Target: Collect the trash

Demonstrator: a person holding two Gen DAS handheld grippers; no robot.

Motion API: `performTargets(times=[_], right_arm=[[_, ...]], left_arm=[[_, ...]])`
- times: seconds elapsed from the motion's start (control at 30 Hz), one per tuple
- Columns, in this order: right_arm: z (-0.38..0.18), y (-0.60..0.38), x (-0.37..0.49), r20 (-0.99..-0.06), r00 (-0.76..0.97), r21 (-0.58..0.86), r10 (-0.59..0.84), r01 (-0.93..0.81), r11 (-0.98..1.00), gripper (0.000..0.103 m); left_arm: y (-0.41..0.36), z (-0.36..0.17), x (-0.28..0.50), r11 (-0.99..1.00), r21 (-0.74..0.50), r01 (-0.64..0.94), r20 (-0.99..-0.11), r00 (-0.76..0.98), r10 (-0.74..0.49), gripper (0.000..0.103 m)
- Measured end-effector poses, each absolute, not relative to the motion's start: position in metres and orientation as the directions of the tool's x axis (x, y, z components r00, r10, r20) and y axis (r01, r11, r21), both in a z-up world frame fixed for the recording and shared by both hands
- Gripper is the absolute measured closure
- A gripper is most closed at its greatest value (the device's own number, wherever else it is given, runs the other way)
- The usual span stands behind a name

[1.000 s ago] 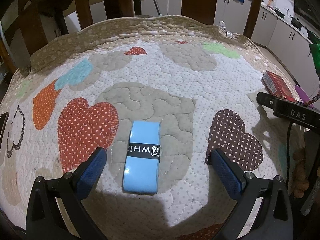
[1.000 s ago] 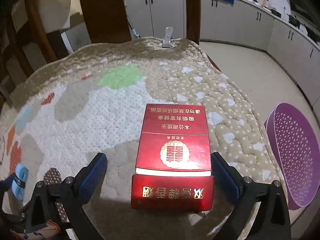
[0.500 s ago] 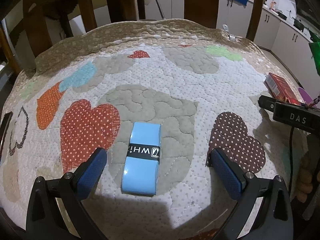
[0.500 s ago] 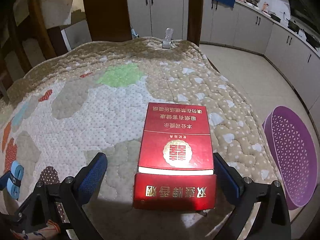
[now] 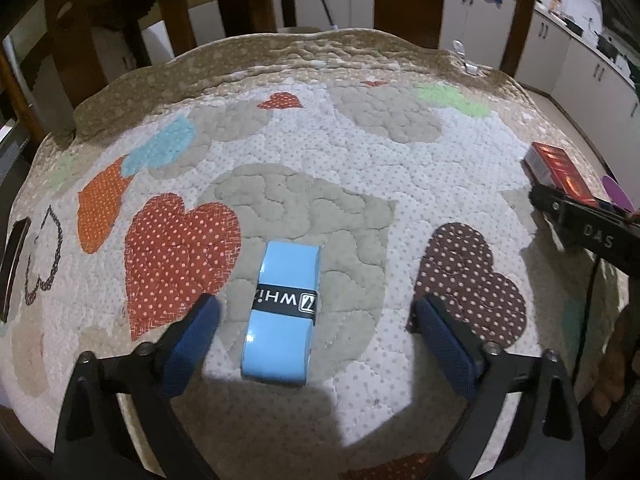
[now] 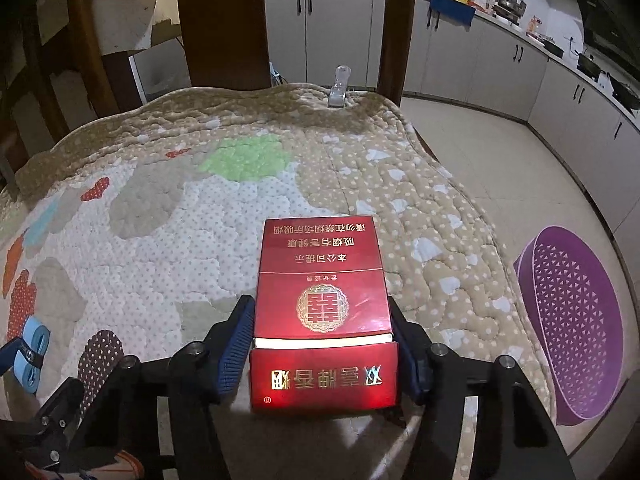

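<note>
A light-blue wrapped roll (image 5: 286, 312) with a black band lies on the heart-patterned quilt (image 5: 320, 168). My left gripper (image 5: 318, 308) straddles it, jaws closing slightly, both blue pads well clear of the roll. Farther right, a red cigarette box (image 6: 322, 304) lies near the quilt's edge, small in the left wrist view (image 5: 556, 168). My right gripper (image 6: 320, 308) is closing on this box, and its pads touch both long sides. The blue roll (image 6: 34, 340) also shows at the far left of the right wrist view.
A purple perforated basket (image 6: 576, 320) sits on the tiled floor to the right of the table. Wooden chair backs (image 6: 222, 20) stand behind the far edge, where a clear clip (image 6: 339, 88) pins the quilt. A dark flat object (image 5: 14, 256) lies at the quilt's left edge.
The right gripper's fingers have swung in from wide apart to the sides of the red box. The left fingers have come in slightly around the blue roll. Neither hand has shifted.
</note>
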State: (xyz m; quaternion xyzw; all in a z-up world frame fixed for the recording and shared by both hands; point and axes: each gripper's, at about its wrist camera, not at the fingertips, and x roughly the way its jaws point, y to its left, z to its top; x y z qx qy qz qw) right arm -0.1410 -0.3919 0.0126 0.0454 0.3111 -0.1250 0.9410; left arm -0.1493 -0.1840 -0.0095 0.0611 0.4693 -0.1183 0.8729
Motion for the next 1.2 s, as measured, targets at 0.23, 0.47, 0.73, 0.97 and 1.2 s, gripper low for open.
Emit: performTargets(times=[0.23,0.47,0.73,0.97,1.2], right_arm=[[0.011,-0.394,-0.141,-0.594,0.778,0.02,-0.202,0.266,0.964,0.034],[0.01,-0.394,-0.141,-0.582,0.787,0.018,-0.206,0.266,0.964,0.03],[0.013,-0.398,-0.142,-0.607,0.775,0.053,-0.176,0.261,0.964,0.031],[0.014,-0.398,-0.143,-0.606,0.774,0.056,-0.184,0.272,0.961,0.042],[0.015,-0.399,-0.145,-0.608,0.775,0.074,-0.173,0.272,0.959,0.043]], left_arm=[[-0.175,-0.01,-0.148,0.946,-0.055,0.319,-0.843,0.493,-0.215,0.01],[-0.176,-0.013,-0.146,0.931,-0.06,0.361,-0.854,0.465,-0.235,0.001],[-0.18,-0.013,-0.134,0.911,-0.029,0.41,-0.864,0.447,-0.229,0.0],[-0.173,-0.008,-0.135,0.925,-0.015,0.381,-0.844,0.49,-0.215,0.037],[-0.154,0.009,-0.133,0.949,-0.046,0.313,-0.842,0.498,-0.205,0.078]])
